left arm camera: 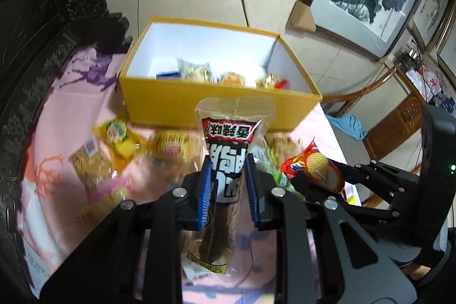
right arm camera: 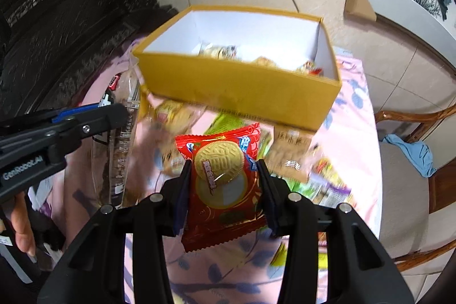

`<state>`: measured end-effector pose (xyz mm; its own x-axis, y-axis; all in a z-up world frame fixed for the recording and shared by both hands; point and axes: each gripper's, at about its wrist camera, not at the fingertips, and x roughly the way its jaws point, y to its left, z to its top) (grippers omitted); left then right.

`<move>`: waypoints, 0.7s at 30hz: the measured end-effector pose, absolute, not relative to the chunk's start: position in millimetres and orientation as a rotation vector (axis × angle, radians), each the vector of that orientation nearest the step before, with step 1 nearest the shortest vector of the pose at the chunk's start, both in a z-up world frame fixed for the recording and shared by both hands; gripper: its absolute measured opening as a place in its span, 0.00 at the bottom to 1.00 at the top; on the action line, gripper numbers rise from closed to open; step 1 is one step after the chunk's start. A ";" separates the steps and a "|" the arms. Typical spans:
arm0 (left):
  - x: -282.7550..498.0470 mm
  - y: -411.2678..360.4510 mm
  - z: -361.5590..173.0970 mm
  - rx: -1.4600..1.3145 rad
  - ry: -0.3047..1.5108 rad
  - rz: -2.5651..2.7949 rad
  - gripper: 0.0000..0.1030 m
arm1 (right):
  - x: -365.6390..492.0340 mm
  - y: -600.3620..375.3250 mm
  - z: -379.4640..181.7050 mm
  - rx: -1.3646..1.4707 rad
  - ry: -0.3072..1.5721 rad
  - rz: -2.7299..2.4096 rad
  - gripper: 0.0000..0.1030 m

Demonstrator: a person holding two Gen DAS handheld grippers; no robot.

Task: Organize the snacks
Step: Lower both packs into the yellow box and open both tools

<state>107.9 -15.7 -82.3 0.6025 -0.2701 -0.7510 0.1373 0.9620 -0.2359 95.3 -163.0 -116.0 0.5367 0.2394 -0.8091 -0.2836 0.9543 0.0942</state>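
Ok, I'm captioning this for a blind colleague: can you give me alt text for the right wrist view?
The right gripper clamps a red biscuit packet above a pink tablecloth strewn with snacks, facing an open yellow box partly filled. At left, the left gripper holds a clear snack pouch.

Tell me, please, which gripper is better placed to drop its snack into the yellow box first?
Probably the right gripper. Its red biscuit packet faces the yellow box squarely, just before the near wall. The left gripper, gripping the clear black-labelled pouch, sits off to the box's left side in the right wrist view.
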 end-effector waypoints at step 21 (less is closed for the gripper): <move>295.4 16.7 -3.6 -0.185 0.820 -0.073 0.87 | 268.9 -189.9 -43.2 0.062 0.871 0.212 0.67</move>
